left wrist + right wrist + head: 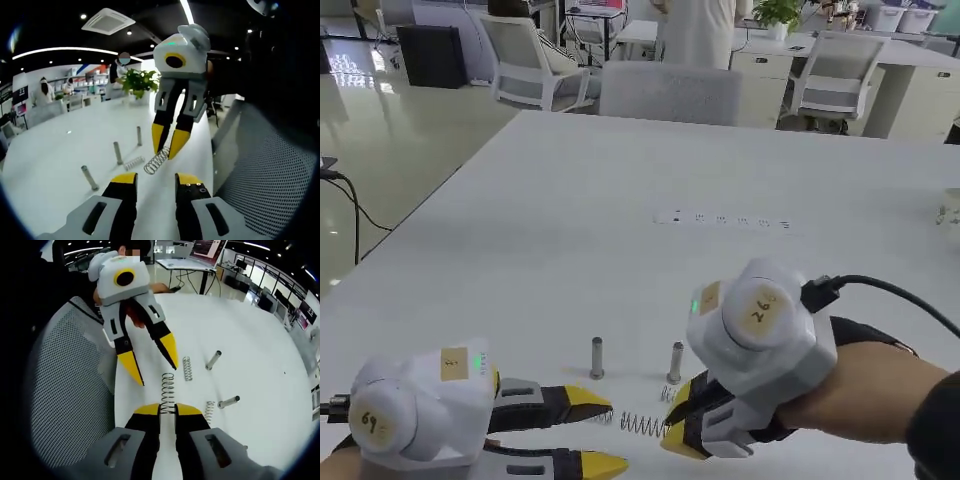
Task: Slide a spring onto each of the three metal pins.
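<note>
Right gripper view: your right hand-held gripper (168, 412) is pressed together on one end of the pinched spring (168, 387), which runs up the frame from the jaws over the white counter (250, 330). You can count three springs here: the pinched one, a second spring (187, 368) lying just to its right near mid-frame, and a third spring (209, 409) at lower right.

Your left hand-held gripper (156, 371) comes in from the upper left with its yellow-tipped jaws spread and nothing between them. The tips sit near the free end of the pinched spring.

The left gripper view gives you all three metal pins, upright in a row on the counter left of centre: the near pin (90, 177), the middle pin (118, 152) and the far pin (139, 135). None of the three carries a spring. One loose spring lies just right of the middle pin.

In the head view, the pinched spring lies low in the frame between your two hand-held grippers, below two standing pins.
</note>
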A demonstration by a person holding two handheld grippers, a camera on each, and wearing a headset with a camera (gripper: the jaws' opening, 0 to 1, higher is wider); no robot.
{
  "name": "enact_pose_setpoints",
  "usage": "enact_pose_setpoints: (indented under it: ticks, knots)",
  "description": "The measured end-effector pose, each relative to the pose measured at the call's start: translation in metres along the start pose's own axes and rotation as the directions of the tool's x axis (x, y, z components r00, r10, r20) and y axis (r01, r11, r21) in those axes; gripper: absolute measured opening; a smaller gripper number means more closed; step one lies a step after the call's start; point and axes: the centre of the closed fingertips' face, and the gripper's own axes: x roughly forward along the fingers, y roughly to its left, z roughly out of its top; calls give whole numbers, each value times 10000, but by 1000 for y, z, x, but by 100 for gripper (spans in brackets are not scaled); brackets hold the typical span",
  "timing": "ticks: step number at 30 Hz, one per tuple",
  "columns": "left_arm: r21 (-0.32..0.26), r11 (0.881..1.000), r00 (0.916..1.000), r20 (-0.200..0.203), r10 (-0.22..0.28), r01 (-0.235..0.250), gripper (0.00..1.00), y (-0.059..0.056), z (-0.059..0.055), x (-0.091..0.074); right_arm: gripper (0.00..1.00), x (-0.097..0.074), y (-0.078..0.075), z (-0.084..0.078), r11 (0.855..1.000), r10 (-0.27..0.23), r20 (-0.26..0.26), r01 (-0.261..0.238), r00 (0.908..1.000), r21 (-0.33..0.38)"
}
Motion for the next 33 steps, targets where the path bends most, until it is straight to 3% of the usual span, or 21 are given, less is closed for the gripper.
enact_pose_setpoints:
  ticks: [10, 20, 26, 33]
  knots:
    - [251, 9992, 9995, -2, -314, 314, 13, -6, 3, 3, 8, 2, 9, 3, 9964, 416, -172, -428, 9990, -730]
    - [410, 9972, 9977, -269, -620, 631, 4, -13, -1, 6, 8, 2, 17, 0, 9868, 765, -437, -819, 9961, -1395]
    - [517, 9967, 9970, -487, -595, 620, 3, -13, -5, 6, 8, 0, 17, 4, 9879, 815, -335, -852, 9961, -1298]
    - [558, 9969, 9975, -453, -538, 563, 3, -12, -4, 5, 8, -7, 16, 12, 9926, 877, -8, -875, 9961, -837]
